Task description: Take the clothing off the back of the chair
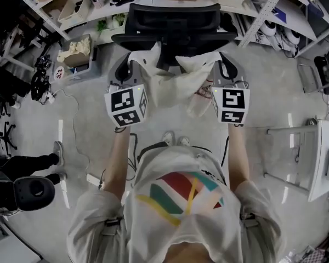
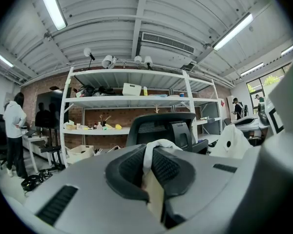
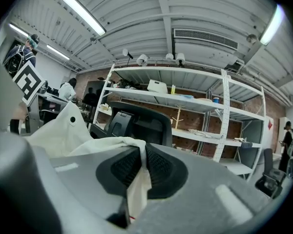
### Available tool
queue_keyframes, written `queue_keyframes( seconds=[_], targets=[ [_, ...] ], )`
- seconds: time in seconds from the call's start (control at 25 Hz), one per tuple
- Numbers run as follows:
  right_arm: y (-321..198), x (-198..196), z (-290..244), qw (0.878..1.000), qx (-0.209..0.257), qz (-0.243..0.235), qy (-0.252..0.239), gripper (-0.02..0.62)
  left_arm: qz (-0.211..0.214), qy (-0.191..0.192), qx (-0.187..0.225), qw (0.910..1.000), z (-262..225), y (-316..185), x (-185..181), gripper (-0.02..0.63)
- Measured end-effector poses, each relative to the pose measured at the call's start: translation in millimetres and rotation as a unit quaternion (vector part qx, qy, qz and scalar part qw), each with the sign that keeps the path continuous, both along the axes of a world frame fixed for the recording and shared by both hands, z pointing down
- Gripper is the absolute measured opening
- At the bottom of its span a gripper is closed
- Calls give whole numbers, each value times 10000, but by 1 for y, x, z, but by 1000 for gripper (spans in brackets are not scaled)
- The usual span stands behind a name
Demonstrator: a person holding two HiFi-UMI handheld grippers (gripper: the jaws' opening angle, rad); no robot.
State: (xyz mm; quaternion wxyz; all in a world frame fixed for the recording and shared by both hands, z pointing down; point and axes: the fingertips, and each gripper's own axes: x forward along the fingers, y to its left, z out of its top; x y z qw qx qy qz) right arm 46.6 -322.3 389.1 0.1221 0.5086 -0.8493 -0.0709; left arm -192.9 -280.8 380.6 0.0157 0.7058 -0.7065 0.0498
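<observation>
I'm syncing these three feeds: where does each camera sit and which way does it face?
Head view: on the person's head, facing steeply down at the white garment before the black chair; shows forearms, torso, left gripper, right gripper.
Left gripper view: on the left gripper, facing roughly level along its jaws, shut on the garment, toward chair and shelves.
Right gripper view: on the right gripper, likewise, jaws shut on the garment.
Shared: chair and garment in all; shelves in both gripper views.
</observation>
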Motion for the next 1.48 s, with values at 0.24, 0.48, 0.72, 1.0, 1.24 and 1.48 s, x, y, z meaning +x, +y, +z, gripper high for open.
queue_keyframes(
  seconds=[0.24,0.48,0.72,1.0,1.24,1.48],
  targets=[
    [4,-3,20,9998,-167,34,-59,20,-27,83,-23,10000,16,6,0,20],
    [7,-11,28,9995,-309,-60,-91,20,-41,109,-73,9999,24,7,2,20],
    [13,-17,34,9992,-376,-68,-87,20,-15,117,-69,9999,27,11,1,20],
    [15,-13,34,9993,-371,-21,-64,20,-37,155,-89,9998,29,13,-2,20],
    [15,-10,33,9994,-349,42,-36,20,-26,178,-133,9998,32,12,-2,20],
    [16,-8,34,9992,-390,91,-46,20,6,191,-175,9997,36,14,-2,20]
  ],
)
